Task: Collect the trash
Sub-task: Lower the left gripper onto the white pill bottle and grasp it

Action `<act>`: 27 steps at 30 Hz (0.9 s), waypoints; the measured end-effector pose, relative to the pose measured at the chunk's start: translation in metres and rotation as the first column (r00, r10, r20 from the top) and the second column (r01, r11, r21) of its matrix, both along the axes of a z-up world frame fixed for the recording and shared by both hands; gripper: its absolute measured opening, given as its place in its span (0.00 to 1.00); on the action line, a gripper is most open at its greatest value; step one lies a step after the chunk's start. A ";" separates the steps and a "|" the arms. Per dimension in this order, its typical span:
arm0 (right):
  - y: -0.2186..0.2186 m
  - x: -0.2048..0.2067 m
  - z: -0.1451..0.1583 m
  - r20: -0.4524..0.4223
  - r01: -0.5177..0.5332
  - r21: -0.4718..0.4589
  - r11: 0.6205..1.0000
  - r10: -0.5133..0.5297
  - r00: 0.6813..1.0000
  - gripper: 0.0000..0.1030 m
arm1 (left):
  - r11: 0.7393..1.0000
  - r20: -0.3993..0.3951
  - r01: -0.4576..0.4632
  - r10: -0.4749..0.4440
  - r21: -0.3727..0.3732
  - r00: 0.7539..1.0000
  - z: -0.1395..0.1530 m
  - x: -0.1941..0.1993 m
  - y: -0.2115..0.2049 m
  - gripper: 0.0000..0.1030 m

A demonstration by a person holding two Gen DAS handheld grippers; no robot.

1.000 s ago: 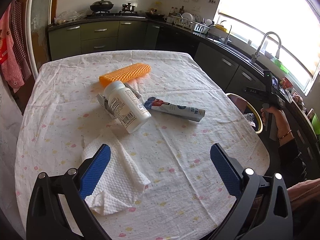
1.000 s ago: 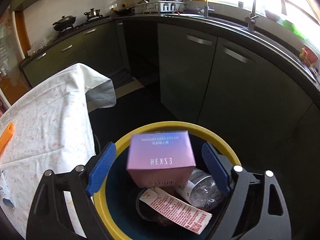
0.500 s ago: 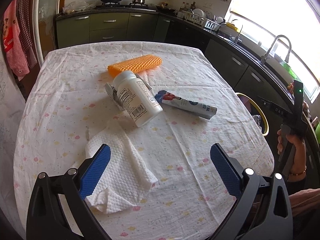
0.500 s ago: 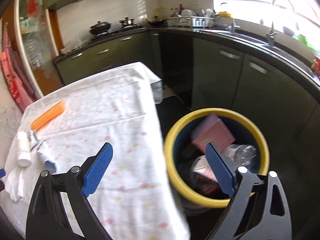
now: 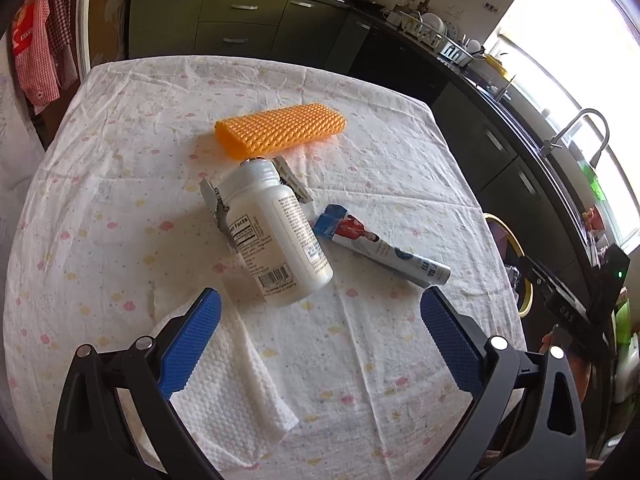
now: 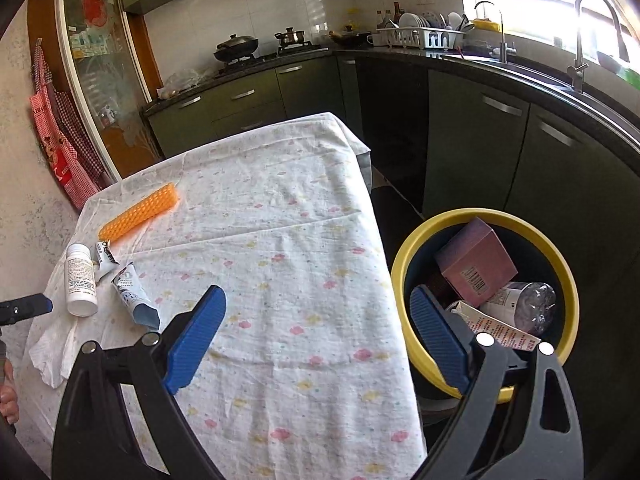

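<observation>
The left gripper (image 5: 320, 328) hangs wide open and empty over the table (image 5: 120, 128). A paper towel (image 5: 228, 392) lies under its left finger, a white bottle (image 5: 276, 240) just ahead, a tube (image 5: 384, 252) ahead to the right and an orange mesh sleeve (image 5: 280, 130) beyond. The round bottle may roll away if pinched off-centre. The right gripper (image 6: 316, 338) is also spread wide and holds nothing, with the bin (image 6: 404, 256) at its right finger; its stacked box (image 6: 476, 262) could spill if bumped.
</observation>
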State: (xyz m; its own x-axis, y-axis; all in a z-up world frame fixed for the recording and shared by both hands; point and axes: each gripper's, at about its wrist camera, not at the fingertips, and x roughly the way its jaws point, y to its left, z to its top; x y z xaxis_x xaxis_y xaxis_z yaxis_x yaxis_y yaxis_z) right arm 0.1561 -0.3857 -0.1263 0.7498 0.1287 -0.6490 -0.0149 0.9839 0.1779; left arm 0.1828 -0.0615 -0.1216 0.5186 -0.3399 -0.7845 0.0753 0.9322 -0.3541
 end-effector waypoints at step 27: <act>-0.014 0.001 -0.011 -0.019 -0.021 0.065 0.998 0.022 1.000 0.86 | 1.000 -0.143 0.003 -0.004 -0.008 0.990 -0.027 0.035 0.001 0.48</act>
State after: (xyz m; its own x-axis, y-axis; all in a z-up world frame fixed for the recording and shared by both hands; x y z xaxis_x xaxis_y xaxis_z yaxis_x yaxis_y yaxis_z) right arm 0.1574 -0.3996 -0.1374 0.7338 0.1869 -0.6531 -0.0320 0.9699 0.2415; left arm 0.2178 -0.0606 -0.1491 0.4001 -0.3476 -0.8480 0.0268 0.9293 -0.3683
